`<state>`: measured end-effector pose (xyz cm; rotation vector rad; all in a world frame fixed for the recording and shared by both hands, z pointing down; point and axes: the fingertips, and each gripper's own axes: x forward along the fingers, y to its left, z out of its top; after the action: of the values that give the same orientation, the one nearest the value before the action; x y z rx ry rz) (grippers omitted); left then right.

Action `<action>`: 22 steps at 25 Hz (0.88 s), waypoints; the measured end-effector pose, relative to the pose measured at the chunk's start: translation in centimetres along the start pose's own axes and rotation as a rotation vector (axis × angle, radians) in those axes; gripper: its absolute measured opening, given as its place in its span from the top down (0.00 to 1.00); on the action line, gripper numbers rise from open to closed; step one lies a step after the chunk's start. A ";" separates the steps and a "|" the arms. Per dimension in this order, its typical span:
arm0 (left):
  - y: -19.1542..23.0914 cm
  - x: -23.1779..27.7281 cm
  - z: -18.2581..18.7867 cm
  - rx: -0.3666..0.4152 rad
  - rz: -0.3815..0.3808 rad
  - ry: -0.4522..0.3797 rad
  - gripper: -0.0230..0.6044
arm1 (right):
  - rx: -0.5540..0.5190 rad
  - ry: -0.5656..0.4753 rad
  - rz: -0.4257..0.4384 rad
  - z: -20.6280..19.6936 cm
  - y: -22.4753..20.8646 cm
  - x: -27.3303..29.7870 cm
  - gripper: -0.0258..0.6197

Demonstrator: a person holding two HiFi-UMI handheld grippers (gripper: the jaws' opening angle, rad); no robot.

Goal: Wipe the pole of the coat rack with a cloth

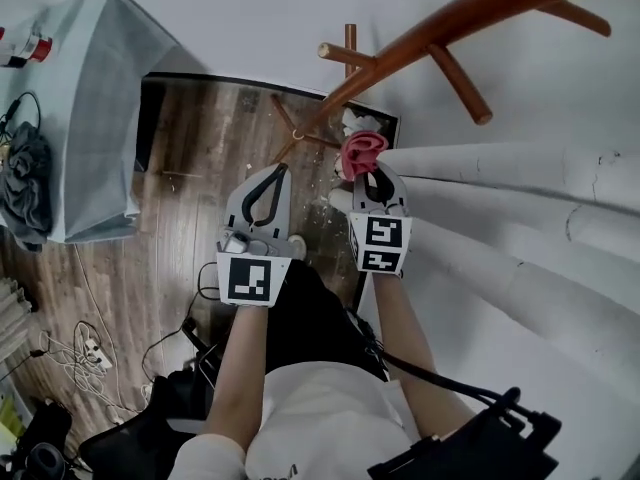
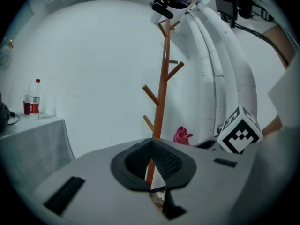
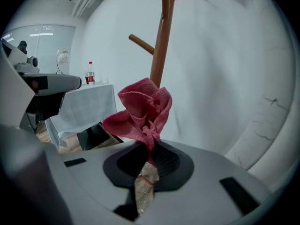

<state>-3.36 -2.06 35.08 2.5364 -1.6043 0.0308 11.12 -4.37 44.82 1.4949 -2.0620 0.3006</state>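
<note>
Since the right claw [image 1: 370, 178] is clamped on the red cloth [image 1: 362, 151], with the wad bunched out past the tips, what's left is contact and stroke. The coat rack pole [image 1: 440, 32] stands just beyond the cloth, at its low section near the base. The right gripper view puts the pole straight behind the wad; I can't tell if they touch. The left claw [image 1: 274, 174] is closed tip to tip on nothing, beside the right one, with the pole lined up behind it too.

How I'd run it:
- Put the wad on the pole, not the claw tips. Only a thin neck of cloth is pinched, so a bad angle could scrape plastic on wood.
- Press sideways lightly, then run along the pole's length. The rack looks light and may tip or twist.
- The left claw is free, so use it to steady the pole from the opposite side.
- Pegs [image 3: 142, 43] branch off. Stop short of each and re-enter past it, or the cloth may snag and pull out.
- White pipes [image 1: 500, 168] sit close on the right, so keep that arm tucked.
</note>
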 end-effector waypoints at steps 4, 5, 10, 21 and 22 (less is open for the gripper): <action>-0.3 -0.4 2.1 0.027 -0.006 -0.014 0.94 | 0.006 -0.053 -0.006 2.5 -0.2 -2.0 0.89; -0.5 -0.6 2.6 0.036 -0.008 -0.020 0.94 | 0.009 -0.064 -0.008 3.0 -0.2 -2.5 0.89; -1.6 -1.3 5.5 0.068 -0.029 -0.059 0.94 | 0.019 -0.135 -0.026 5.7 -0.9 -5.9 0.89; -3.4 -3.0 11.9 0.161 -0.055 -0.150 0.94 | 0.022 -0.284 -0.059 10.5 -1.9 -12.2 0.89; -3.5 -3.1 12.2 0.168 -0.054 -0.157 0.94 | 0.020 -0.291 -0.059 10.8 -1.9 -12.6 0.89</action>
<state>-2.21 0.63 22.31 2.7718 -1.6517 -0.0412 12.22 -0.30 28.70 1.6908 -2.2371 0.0831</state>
